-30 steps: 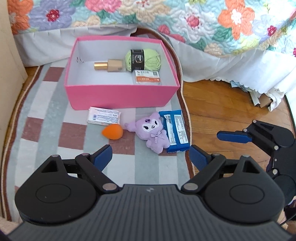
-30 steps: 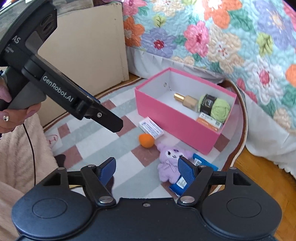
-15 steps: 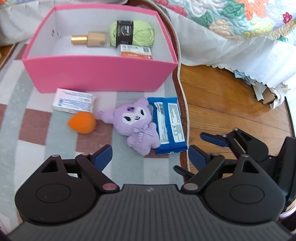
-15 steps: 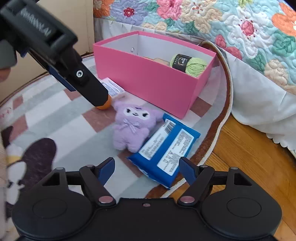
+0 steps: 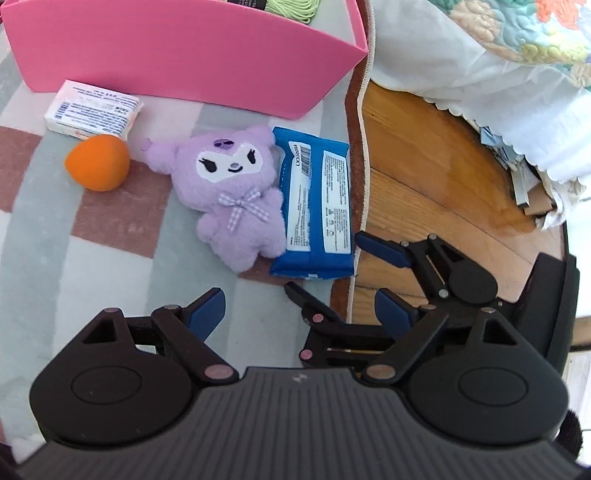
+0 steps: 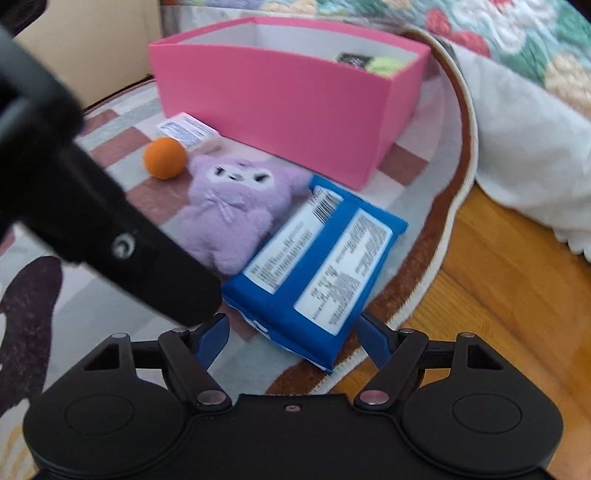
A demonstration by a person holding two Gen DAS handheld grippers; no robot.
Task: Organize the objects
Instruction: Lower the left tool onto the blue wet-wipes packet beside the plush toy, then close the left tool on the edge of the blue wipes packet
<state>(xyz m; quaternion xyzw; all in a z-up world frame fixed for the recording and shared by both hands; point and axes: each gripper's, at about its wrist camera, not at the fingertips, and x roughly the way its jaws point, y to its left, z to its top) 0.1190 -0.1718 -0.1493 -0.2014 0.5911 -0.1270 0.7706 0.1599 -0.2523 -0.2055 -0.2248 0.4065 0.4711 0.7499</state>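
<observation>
The right gripper (image 6: 291, 334) has its blue-padded fingers spread wide and empty, and the near end of a glossy blue wipes pack (image 6: 317, 264) lies just ahead of them, roughly centred in the gap; it is a flat soft rectangle with white printed labels and a barcode, resting on the striped woven rug (image 6: 92, 295) close to its brown border. The left gripper (image 5: 299, 314) is likewise spread and empty, with that pack (image 5: 316, 206) just ahead, toward its right finger, and the right gripper (image 5: 384, 258) showing there beyond that finger, over the wooden floor (image 5: 436, 192). Touching the pack's left side is a fuzzy purple plush toy (image 5: 232, 192), face up with a gingham bow. Further left of it, apart from its ear, sits a smooth orange egg-shaped sponge (image 5: 98, 162), and right behind that a small white rectangular packet (image 5: 94, 110) with blue print. Beyond these stands a pink cardboard box (image 6: 280, 107), open-topped with white inner walls; inside, only a ball of lime-green yarn (image 6: 384, 65) with a black band shows over the rim. Past the box hang a white bed skirt (image 5: 461, 62) and a floral quilt (image 6: 517, 33)
</observation>
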